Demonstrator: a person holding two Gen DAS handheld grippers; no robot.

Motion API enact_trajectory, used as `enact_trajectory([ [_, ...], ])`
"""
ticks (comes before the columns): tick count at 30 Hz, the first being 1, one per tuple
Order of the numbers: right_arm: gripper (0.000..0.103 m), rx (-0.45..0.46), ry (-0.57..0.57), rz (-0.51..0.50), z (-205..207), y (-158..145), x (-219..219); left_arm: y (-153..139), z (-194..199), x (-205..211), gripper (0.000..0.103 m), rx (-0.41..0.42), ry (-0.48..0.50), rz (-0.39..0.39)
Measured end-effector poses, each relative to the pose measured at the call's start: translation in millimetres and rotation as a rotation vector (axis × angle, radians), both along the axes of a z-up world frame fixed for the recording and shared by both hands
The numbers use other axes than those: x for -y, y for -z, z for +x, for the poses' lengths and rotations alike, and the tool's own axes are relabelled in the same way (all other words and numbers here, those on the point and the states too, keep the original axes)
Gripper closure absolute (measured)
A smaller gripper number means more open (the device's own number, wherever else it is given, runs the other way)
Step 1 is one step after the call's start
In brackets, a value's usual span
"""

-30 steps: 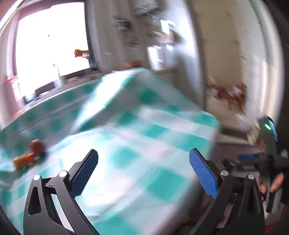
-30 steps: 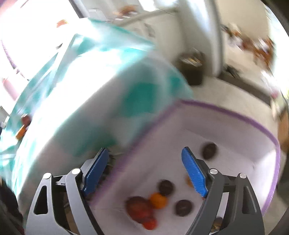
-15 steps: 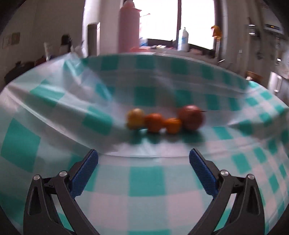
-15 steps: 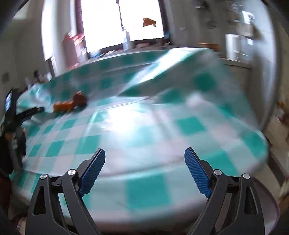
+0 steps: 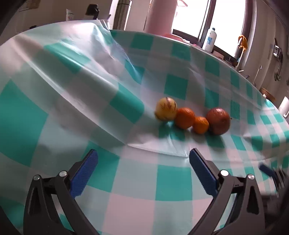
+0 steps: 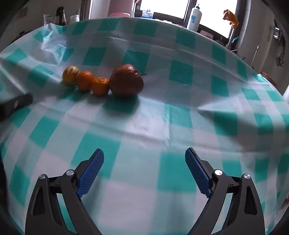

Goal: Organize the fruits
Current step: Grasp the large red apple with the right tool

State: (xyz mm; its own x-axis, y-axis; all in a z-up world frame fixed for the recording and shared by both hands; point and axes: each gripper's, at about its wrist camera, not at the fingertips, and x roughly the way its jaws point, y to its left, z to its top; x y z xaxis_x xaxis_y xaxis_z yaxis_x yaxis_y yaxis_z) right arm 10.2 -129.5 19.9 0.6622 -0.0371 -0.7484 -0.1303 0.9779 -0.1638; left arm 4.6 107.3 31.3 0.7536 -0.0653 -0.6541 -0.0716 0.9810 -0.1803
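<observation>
Four fruits lie in a touching row on the teal-and-white checked tablecloth (image 5: 137,207): a yellow streaked fruit (image 5: 165,111), an orange (image 5: 185,117), a smaller orange (image 5: 200,125) and a dark red-brown fruit (image 5: 218,121). In the right wrist view the row reads the same: yellow fruit (image 6: 70,75), orange (image 6: 84,80), small orange (image 6: 99,86), red-brown fruit (image 6: 126,82). My left gripper (image 5: 143,170) is open and empty, short of the row. My right gripper (image 6: 144,169) is open and empty, nearer the table's front.
The cloth (image 6: 162,126) is creased and rises in a fold at the left (image 5: 101,59). A pink container (image 5: 160,16), a metal flask (image 5: 122,14) and a white bottle (image 6: 193,16) stand behind the table by the window. The left gripper's tip (image 6: 16,104) shows at the left.
Both grippers have swung from beside the table, where the right one looked into a purple-rimmed white bin of fruit, to face the fruit row. They have come closer to it.
</observation>
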Motion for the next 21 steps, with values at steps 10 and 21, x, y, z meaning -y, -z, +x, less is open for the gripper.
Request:
enact_trajectory([
  [10, 0.015, -0.023, 0.032, -0.084, 112, 13, -37, 7, 2, -5, 0.002, -0.049, -0.035, -0.056],
  [21, 0.043, -0.046, -0.027, 0.033, 132, 10, -31, 18, 6, 1, 0.002, -0.102, -0.040, -0.067],
])
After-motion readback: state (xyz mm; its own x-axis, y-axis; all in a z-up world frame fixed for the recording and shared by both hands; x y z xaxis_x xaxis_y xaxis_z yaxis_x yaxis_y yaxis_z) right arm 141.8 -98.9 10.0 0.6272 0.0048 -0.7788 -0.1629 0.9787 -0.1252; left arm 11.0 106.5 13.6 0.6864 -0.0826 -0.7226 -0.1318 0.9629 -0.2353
